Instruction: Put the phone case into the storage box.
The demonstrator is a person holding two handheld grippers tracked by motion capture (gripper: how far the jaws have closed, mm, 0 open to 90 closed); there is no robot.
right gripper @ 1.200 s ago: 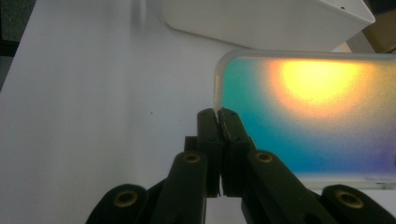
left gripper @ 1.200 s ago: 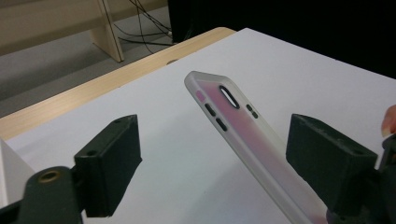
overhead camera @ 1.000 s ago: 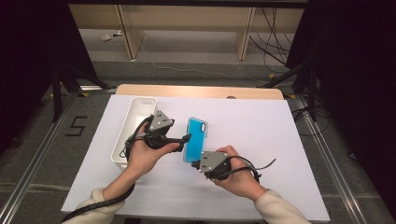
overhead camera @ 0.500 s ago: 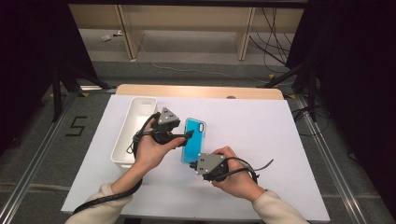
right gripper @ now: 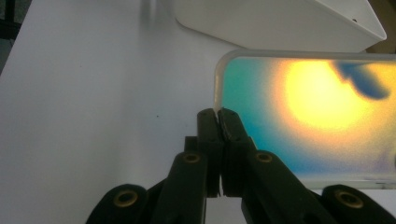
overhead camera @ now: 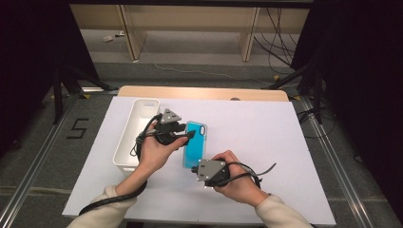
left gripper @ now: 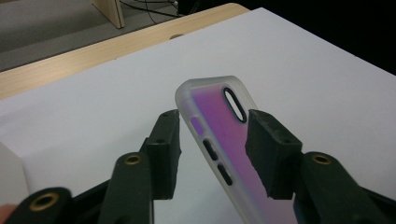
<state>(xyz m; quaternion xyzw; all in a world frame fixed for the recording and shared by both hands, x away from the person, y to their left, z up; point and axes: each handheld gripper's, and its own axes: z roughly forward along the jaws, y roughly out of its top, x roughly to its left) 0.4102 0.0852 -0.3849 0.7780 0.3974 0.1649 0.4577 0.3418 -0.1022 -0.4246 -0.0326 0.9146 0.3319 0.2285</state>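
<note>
While gripper-held, phone case [overhead camera: 195, 151] beside bin [overhead camera: 136, 135]

Phone case [overhead camera: 195, 149] right of bin [overhead camera: 135, 133]

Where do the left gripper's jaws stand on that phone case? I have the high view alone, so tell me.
Observer: In the left gripper view, the left gripper straddles the phone case at its camera-cutout end. Its jaws have just been closing, but there is a gap between one pad and the case.
Operator: Now report the right gripper's hold.
Observer: The right gripper is shut on the case's thin rim, close to a corner.
Operator: Describe the case's side wall.
Observer: It is frosted and translucent, with button cutouts along it.
</note>
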